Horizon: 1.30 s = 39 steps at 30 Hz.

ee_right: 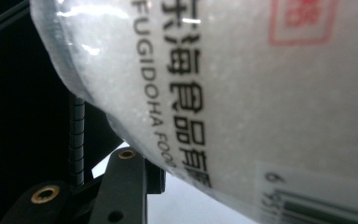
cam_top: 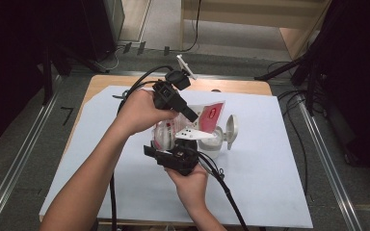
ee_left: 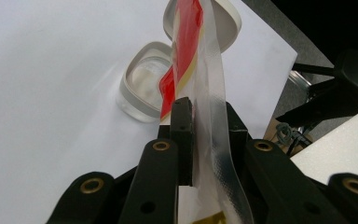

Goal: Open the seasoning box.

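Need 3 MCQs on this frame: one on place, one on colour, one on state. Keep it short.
1. Where does the clear container stand?
A. on the white sheet
B. on the floor
C. on a shelf

2. What colour is the print at the top of the bag?
A. blue
B. red
C. green

3. What is the state of the container's lid?
A. snapped shut
B. flipped open
C. taken off and stacked

Answers:
1 A, the container rests on the white sheet that covers the table.
2 B, the left gripper view shows red film above the left gripper, whose fingers pinch the bag's edge.
3 B, the lid stands up beside the open container in the high view.
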### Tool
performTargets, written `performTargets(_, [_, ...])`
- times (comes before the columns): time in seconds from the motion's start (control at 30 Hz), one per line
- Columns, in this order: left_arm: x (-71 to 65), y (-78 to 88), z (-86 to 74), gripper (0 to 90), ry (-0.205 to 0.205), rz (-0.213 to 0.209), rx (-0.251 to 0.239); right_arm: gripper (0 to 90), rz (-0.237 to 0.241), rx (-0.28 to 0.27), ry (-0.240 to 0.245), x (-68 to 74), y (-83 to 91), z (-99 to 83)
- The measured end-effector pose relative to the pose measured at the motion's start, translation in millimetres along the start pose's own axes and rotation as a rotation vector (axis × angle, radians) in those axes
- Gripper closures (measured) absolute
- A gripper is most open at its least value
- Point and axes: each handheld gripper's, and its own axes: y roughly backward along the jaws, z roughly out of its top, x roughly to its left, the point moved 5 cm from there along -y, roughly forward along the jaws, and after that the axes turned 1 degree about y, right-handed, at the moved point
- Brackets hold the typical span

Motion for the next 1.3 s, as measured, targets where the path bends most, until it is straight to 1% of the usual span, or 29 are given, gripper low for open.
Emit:
performTargets(0.03, [-0.8,-0.1,0.3,81.0,0.006,0.0,0.0,62.9,0.002,-0.002,-0.004,0.4,-0.2,0.1])
performTargets(0.1, [-0.7,-0.1,0.6,81.1,0.002,0.0,0.002,62.9,0.004,-0.004,-0.007,0.9,-0.3,0.2])
performTargets(0.17, [-0.1,-0.3,0.8,81.3,-0.003,-0.009,0.001,62.9,0.001,-0.005,-0.006,0.7,-0.3,0.3])
performTargets(0.2, [0.9,0.2,0.5,81.5,-0.011,-0.013,0.012,62.9,0.0,-0.005,-0.005,0.6,-0.3,0.4])
performTargets(0.33, [0.5,-0.2,1.4,82.8,-0.023,-0.002,0.001,63.0,-0.005,-0.006,-0.005,0.2,-0.8,0.6])
performTargets(0.43, [0.0,-0.7,2.4,83.4,-0.02,0.001,-0.002,63.0,-0.005,-0.007,-0.008,0.0,-0.6,1.1])
performTargets(0.5, [1.0,-0.3,2.9,83.6,-0.019,-0.004,0.017,63.1,-0.006,-0.009,-0.013,0.6,-0.3,1.2])
performTargets(0.57, [2.0,-0.9,3.5,83.8,-0.011,-0.01,0.018,63.2,-0.007,-0.01,-0.011,1.0,0.3,1.2])
performTargets(0.6, [1.6,-0.9,3.8,83.8,0.006,-0.015,0.019,63.2,-0.005,-0.01,-0.012,0.9,0.4,1.2])
performTargets(0.7, [3.2,-1.1,4.1,84.1,0.018,-0.026,0.014,63.2,-0.005,-0.011,-0.013,0.9,0.9,1.5])
performTargets(0.73, [3.5,-1.0,4.0,84.2,0.013,-0.034,0.018,63.2,-0.008,-0.01,-0.01,0.7,1.2,1.5])
performTargets(0.83, [4.9,-0.4,3.6,84.3,0.017,-0.028,0.003,63.3,-0.011,-0.008,-0.011,0.8,1.5,1.6])
performTargets(0.87, [6.0,0.1,3.2,84.3,0.017,-0.03,0.008,63.3,-0.011,-0.008,-0.01,0.6,1.6,1.8])
performTargets(0.9, [5.8,-0.4,3.4,84.6,0.031,-0.029,0.0,63.3,-0.01,-0.009,-0.01,0.7,1.7,1.9])
performTargets(1.03, [6.1,-2.2,4.2,84.5,0.037,-0.031,-0.002,63.3,-0.008,-0.013,-0.012,1.1,1.4,2.4])
performTargets(1.07, [6.5,-2.2,4.1,83.2,0.03,-0.025,0.013,63.3,-0.004,-0.013,-0.012,1.5,1.3,2.5])
performTargets(1.1, [6.1,-3.6,4.3,82.5,0.043,-0.032,0.014,63.3,-0.001,-0.014,-0.011,1.8,1.2,2.7])
performTargets(1.13, [5.4,-4.9,4.7,81.8,0.055,-0.026,0.018,63.3,0.002,-0.016,-0.014,2.2,1.1,3.1])
performTargets(1.17, [5.7,-6.1,4.9,81.7,0.044,-0.017,0.021,63.2,0.007,-0.019,-0.017,2.6,1.0,3.6])
performTargets(1.27, [5.2,-6.9,5.6,82.1,0.056,-0.013,0.025,63.1,0.014,-0.025,-0.016,3.4,1.8,4.5])
performTargets(1.3, [5.2,-7.0,5.8,83.5,0.057,-0.012,0.023,63.1,0.007,-0.024,-0.011,3.3,2.1,4.5])
